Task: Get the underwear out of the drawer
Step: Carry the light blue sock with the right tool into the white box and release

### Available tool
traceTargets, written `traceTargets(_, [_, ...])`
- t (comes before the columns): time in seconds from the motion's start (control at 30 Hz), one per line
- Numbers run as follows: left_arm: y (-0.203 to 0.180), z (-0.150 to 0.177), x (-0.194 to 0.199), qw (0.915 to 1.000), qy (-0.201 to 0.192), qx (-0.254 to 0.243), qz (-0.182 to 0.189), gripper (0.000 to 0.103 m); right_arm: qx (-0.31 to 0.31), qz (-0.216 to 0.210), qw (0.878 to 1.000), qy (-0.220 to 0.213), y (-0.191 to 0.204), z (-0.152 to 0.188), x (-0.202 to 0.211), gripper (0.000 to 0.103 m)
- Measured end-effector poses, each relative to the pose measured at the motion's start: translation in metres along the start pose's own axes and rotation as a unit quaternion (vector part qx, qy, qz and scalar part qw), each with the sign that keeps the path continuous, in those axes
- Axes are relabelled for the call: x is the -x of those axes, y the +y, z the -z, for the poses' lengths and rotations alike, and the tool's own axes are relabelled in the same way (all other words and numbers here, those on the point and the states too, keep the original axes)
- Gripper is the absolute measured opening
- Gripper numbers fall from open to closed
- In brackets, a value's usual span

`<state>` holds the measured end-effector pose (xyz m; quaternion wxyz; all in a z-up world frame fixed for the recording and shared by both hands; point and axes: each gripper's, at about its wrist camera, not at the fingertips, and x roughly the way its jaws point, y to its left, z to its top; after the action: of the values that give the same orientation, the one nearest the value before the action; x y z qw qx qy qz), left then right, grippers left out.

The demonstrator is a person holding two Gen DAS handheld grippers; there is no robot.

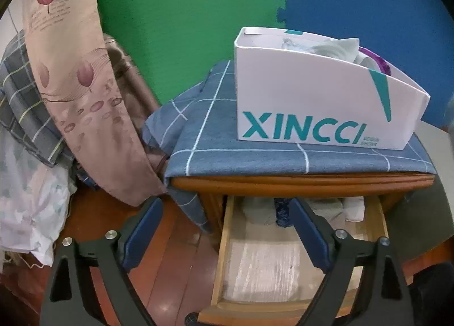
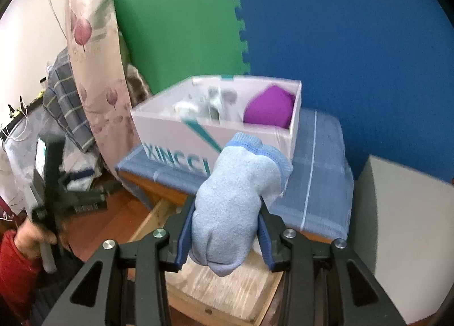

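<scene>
Behind everything stand a green foam mat [image 1: 181, 19] and a blue foam mat [image 1: 369, 8], joined by jigsaw teeth. Below them sits a wooden nightstand [image 1: 283, 182] draped with a blue checked cloth [image 1: 255, 153]. On the cloth rests a white shoebox [image 1: 312, 93] with teal lettering, holding pale garments and a purple piece [image 2: 269, 107]. Under the top, the drawer [image 1: 227, 241] is pulled out; folded clothes [image 1: 264, 209] lie at its back, and its pale lining is bare at the front. A floral curtain [image 1: 82, 93] hangs to the left. The left gripper [image 1: 227, 229] hovers over the drawer's left edge, jaws spread wide with nothing between them. The right gripper [image 2: 227, 226] pinches a rolled light-blue pair of underwear [image 2: 235, 201], raised above the open drawer in front of the shoebox. In the right wrist view, a hand [image 2: 31, 241] in a red sleeve holds the other tool.
</scene>
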<state>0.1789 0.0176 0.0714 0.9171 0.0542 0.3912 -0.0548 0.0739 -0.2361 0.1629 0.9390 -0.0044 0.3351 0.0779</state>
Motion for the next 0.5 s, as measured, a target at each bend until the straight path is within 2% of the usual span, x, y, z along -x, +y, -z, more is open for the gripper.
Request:
traceTargets(0.1, [-0.001, 0.001, 0.001, 0.9999, -0.005, -0.007, -0.012, 0.091, 0.006, 0.008, 1.000, -0.006, 0.006, -0.026, 0.002, 0.040])
traceTargets(0.23, [0.001, -0.001, 0.002, 0.9999, -0.002, 0.005, 0.008, 0.092, 0.020, 0.024, 0.999, -0.009, 0.014, -0.055, 0.000, 0.040])
traceTargets(0.4, [0.001, -0.001, 0.002, 1.0000, -0.004, -0.001, -0.007, 0.093, 0.041, 0.045, 0.998, -0.009, 0.024, -0.093, -0.010, 0.040])
traceTargets(0.5, [0.004, -0.001, 0.000, 1.0000, 0.000, 0.009, 0.004, 0.093, 0.047, 0.056, 0.997, -0.005, 0.026, -0.114, -0.021, 0.040])
